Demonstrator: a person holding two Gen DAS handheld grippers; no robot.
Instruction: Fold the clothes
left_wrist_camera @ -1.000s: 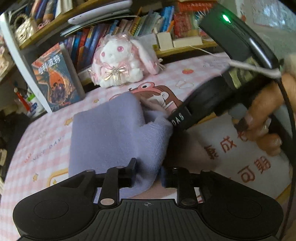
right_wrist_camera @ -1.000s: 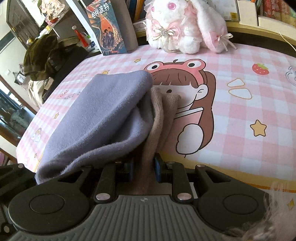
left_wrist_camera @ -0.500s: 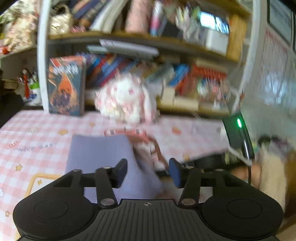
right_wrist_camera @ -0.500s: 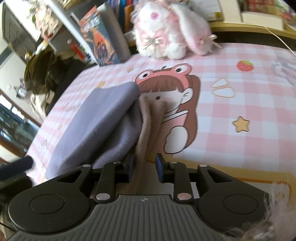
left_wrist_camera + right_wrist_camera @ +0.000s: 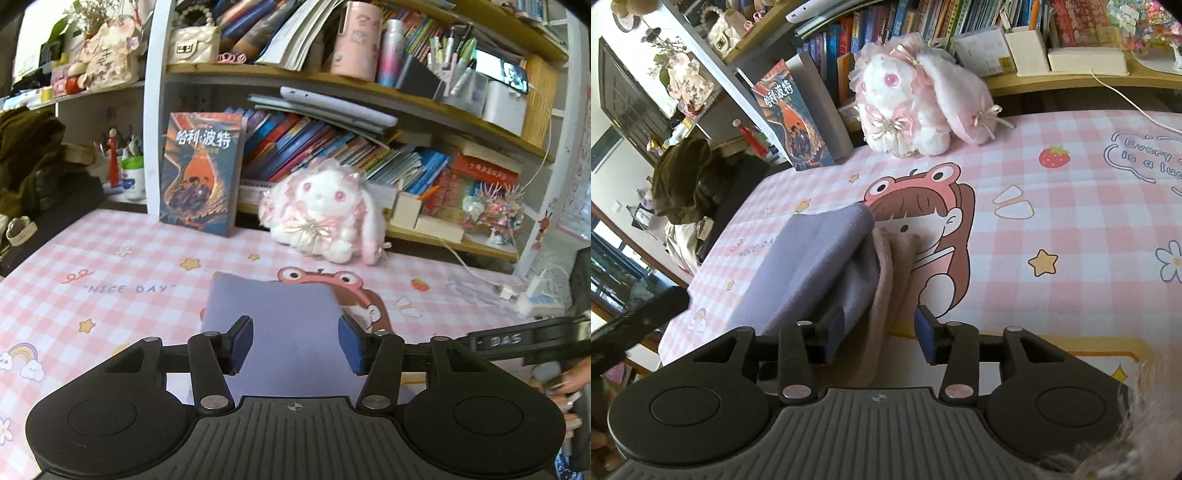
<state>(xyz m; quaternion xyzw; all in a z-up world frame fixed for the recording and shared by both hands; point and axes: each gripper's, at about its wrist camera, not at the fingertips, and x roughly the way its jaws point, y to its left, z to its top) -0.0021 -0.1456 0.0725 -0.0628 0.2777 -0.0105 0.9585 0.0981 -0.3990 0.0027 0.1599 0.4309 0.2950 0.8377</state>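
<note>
Lying folded on the pink checked table cover (image 5: pixel 110 266), the purple cloth (image 5: pixel 280 317) sits just in front of the frog-hat cartoon girl printed on it, with a beige cloth (image 5: pixel 890 273) tucked along its right edge and partly under it. The left gripper (image 5: pixel 295 345) hangs above the purple cloth with its fingers well apart; nothing is between the blue pads (image 5: pixel 242 345), and the fabric seen through the gap lies flat below them. The right gripper (image 5: pixel 879 334) is low over the near end of the pile, its jaws opening: the beige strip and the edge of the purple cloth run between the fingers, but the pads no longer seem to press on them, though the cloth hides part of the left pad, so this is not certain. In the left wrist view the right gripper's black body and the person's hand (image 5: pixel 565 384) on it show at the right edge. Behind the cloths a white and pink plush rabbit (image 5: pixel 912 107) sits against the bookshelf (image 5: pixel 332 96), and a book (image 5: pixel 201 171) with an orange cover stands upright beside it.
</note>
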